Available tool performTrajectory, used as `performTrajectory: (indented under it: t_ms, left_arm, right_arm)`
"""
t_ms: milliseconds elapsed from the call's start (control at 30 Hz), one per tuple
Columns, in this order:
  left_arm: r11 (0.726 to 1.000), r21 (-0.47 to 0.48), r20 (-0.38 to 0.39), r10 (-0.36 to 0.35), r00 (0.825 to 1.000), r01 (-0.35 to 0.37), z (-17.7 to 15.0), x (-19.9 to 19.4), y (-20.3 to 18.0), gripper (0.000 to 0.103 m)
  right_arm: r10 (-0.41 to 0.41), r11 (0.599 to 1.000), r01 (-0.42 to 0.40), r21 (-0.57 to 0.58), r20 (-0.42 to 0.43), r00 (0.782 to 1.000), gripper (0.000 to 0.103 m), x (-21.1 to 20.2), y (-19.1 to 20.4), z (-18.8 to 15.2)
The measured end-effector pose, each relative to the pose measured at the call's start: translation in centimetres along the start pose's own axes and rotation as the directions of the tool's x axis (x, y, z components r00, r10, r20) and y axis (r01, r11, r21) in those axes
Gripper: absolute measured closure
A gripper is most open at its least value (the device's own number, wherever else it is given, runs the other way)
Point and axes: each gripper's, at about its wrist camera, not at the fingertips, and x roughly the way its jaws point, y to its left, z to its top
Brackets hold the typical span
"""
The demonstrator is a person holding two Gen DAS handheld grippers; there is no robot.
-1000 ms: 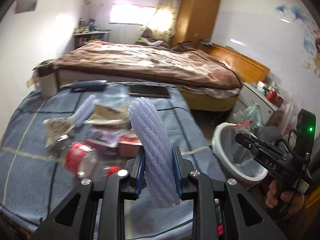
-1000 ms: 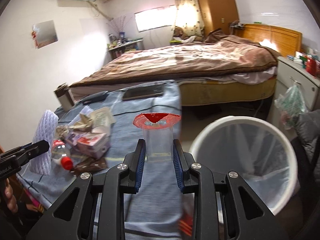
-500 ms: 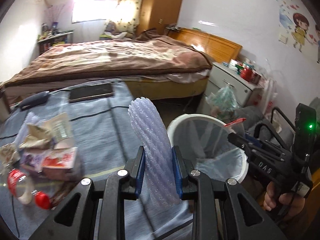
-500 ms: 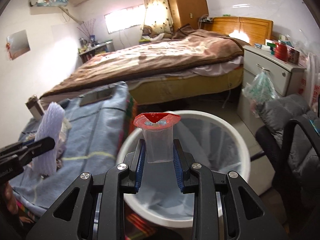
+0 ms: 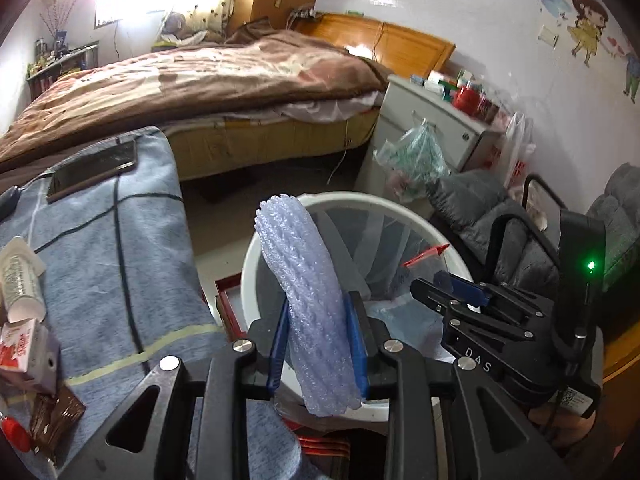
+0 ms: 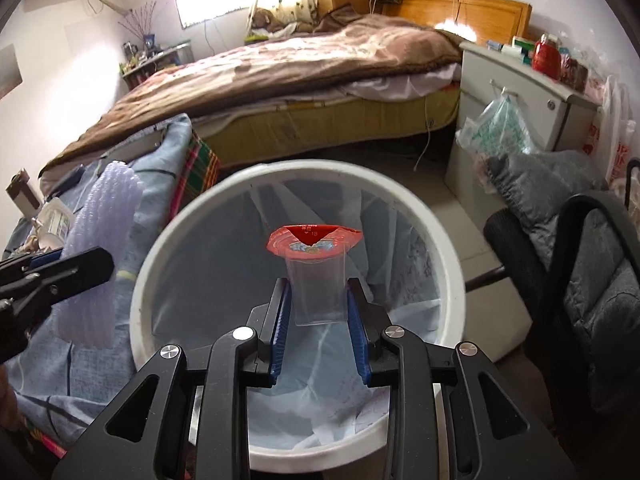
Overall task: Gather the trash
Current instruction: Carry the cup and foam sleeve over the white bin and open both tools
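Note:
My left gripper (image 5: 318,344) is shut on a pale purple foam net sleeve (image 5: 304,280), held upright over the near rim of the white trash bin (image 5: 256,240). My right gripper (image 6: 318,320) is shut on a clear plastic cup with a torn red foil lid (image 6: 316,280), held above the open mouth of the bin (image 6: 160,248), which is lined with a thin plastic bag. The right gripper shows in the left wrist view (image 5: 448,292). The left gripper (image 6: 60,268) and the sleeve (image 6: 104,248) show in the right wrist view.
More trash lies on the blue-cloth table (image 5: 120,240) at left: a carton (image 5: 24,348), a crumpled wrapper (image 5: 20,276), a brown wrapper (image 5: 56,416). A phone (image 5: 92,168) lies farther back. A bed (image 6: 300,60), a white cabinet (image 6: 520,100) and a grey chair (image 6: 580,260) surround the bin.
Both grippers have swung right from the table to the bin. The cup is now over the bin's mouth and the foam sleeve over its near rim. Both grips are unchanged.

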Motion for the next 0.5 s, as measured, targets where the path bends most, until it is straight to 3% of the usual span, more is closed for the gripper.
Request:
performTrajectory:
  t_ms: [33, 133, 200, 267, 500]
  left_arm:
    - [1.000, 0.001, -0.009, -0.007, 1.000, 0.007, 0.1, 0.4, 0.0, 0.072]
    - [0.999, -0.022, -0.023, -0.029, 0.999, 0.028, 0.2, 1.0, -0.1, 0.055]
    - [1.000, -0.016, -0.019, -0.023, 1.000, 0.023, 0.0, 1.0, -0.2, 0.052]
    - [1.000, -0.005, -0.019, -0.005, 1.000, 0.005, -0.1, 1.0, -0.3, 0.048]
    - [0.999, -0.036, 0.005, -0.003, 1.000, 0.004, -0.5, -0.7, 1.0, 0.046]
  right_arm:
    - [-0.010, 1.000, 0.010, -0.003, -0.006, 1.000, 0.072, 0.1, 0.0, -0.1]
    - [-0.038, 0.999, 0.038, -0.005, -0.011, 0.999, 0.071, 0.1, -0.1, -0.2]
    - [-0.035, 0.999, 0.035, -0.001, -0.008, 0.999, 0.062, 0.0, -0.3, -0.2]
    - [-0.032, 0.999, 0.032, 0.007, -0.001, 0.999, 0.045, -0.4, -0.4, -0.4]
    - [-0.002, 1.000, 0.002, 0.025, 0.031, 1.000, 0.045, -1.1, 0.1, -0.3]
